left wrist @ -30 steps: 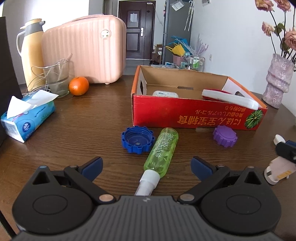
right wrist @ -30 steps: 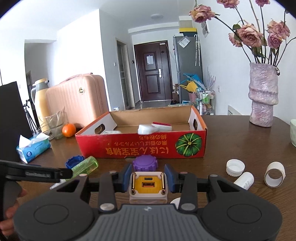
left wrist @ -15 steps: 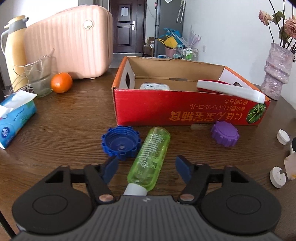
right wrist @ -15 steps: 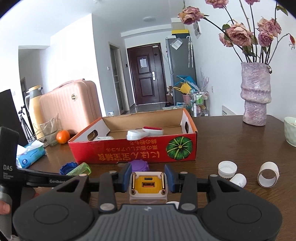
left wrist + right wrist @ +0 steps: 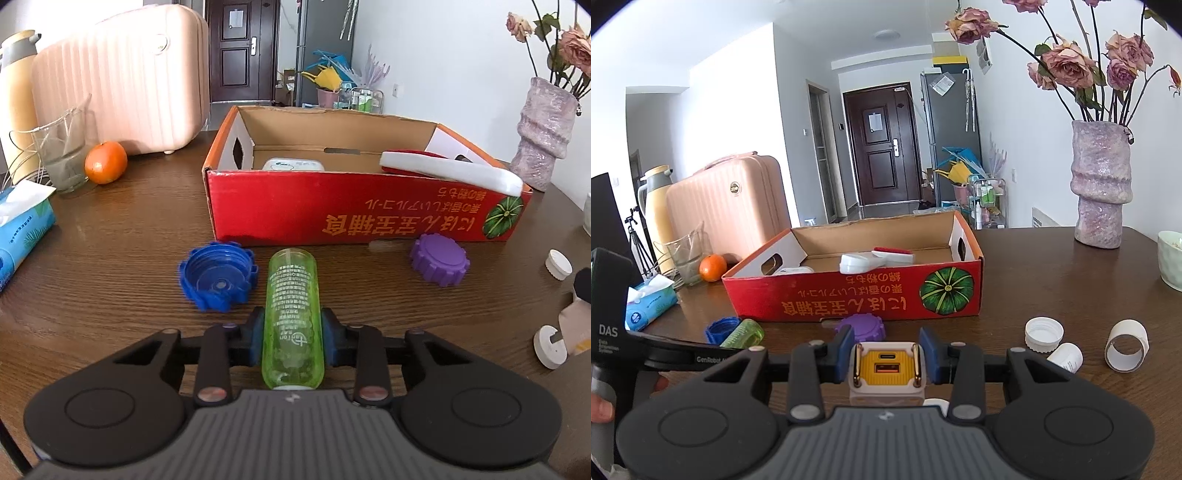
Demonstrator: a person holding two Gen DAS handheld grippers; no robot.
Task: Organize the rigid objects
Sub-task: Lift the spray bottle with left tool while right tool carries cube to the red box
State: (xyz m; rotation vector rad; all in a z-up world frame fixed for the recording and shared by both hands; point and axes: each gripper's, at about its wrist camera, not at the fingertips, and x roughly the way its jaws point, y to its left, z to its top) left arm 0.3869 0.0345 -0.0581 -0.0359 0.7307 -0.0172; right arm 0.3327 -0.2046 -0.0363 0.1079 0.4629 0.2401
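Observation:
A green translucent bottle [image 5: 292,317] lies on the wooden table, pointing at the red cardboard box [image 5: 280,218]. My left gripper [image 5: 292,338] is shut on the bottle's lower body, blue pads pressed on both sides. A blue lid [image 5: 218,275] lies just left of the bottle, a purple lid [image 5: 439,260] to the right by the box. My right gripper [image 5: 886,356] is shut on a white and yellow charger plug [image 5: 886,369], held above the table in front of the box [image 5: 849,295]. The bottle [image 5: 744,332] shows at the left in the right wrist view.
Inside the box lie a white and red item [image 5: 450,170] and a small white case [image 5: 293,164]. A pink suitcase [image 5: 122,81], glass [image 5: 62,155], orange [image 5: 106,162] and tissue pack [image 5: 18,229] stand left. Vase [image 5: 1100,184], white caps [image 5: 1043,332] and tape ring [image 5: 1126,345] sit right.
My left gripper moved forward over the green bottle and its jaws closed from wide open onto the bottle's body. The right gripper kept its hold on the charger plug.

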